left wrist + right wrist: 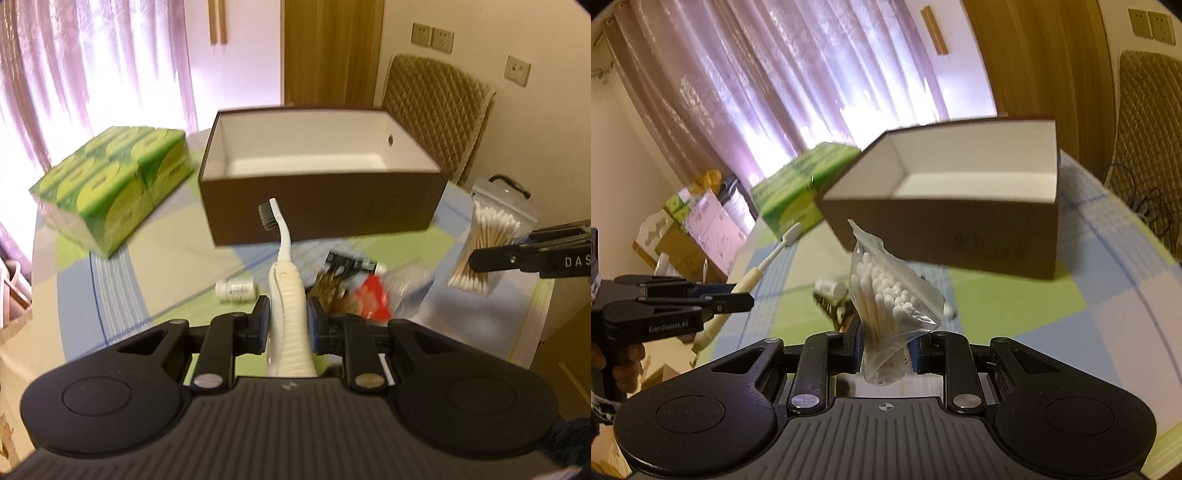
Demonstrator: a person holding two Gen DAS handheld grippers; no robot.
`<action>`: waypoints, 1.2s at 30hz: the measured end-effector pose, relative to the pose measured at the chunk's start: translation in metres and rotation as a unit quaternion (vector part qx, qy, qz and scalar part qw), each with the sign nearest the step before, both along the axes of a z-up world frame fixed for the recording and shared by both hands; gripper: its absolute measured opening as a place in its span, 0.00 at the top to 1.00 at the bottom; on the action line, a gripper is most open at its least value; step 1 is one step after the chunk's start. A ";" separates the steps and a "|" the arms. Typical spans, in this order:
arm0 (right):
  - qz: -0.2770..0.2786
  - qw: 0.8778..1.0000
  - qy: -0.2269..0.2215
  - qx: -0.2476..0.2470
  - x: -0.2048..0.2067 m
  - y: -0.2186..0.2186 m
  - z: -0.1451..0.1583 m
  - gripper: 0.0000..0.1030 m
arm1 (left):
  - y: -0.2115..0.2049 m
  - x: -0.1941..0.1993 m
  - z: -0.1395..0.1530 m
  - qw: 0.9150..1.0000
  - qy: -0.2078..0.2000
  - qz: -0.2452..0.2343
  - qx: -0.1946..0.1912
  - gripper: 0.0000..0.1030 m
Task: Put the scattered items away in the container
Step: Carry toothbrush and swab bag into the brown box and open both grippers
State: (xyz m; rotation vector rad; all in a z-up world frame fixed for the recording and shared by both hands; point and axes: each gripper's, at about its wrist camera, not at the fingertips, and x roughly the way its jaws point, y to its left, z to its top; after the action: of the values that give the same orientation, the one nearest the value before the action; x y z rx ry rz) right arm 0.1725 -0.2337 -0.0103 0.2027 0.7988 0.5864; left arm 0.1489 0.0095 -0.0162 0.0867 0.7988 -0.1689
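Left wrist view
- Left gripper (287, 325): jaws clamped on the cream handle of a toothbrush (286, 280), dark bristled head pointing up in front of the box wall.
- Container: open brown cardboard box (321, 210) with white inside, nothing visible in it, standing on the checked tablecloth (118, 295).
- Left of box: green tissue carton (110, 188).
- On the cloth beyond the jaws: small white bottle (236, 290), a blurred red packet (373, 295), a dark comb-like item.
- Right edge: right gripper (480, 260) pinching a bag of cotton swabs (484, 247).

Right wrist view
- Right gripper (886, 350): jaws closed on the clear bag of cotton swabs (886, 295), held above the table, near the box (960, 236).
- Left edge: left gripper (738, 301), in a hand (624, 365), holding the toothbrush (768, 258).
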 end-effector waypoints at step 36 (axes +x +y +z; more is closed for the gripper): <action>0.071 0.988 0.114 -0.072 0.263 0.014 -0.059 0.74 | -0.082 0.260 -0.045 0.996 0.031 0.040 -0.077 0.83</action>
State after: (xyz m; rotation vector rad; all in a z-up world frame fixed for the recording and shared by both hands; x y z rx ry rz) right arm 0.4356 -0.2200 -0.0693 0.0801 1.0792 0.6437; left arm 0.4092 -0.0729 -0.0608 -0.0971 0.8468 -0.1581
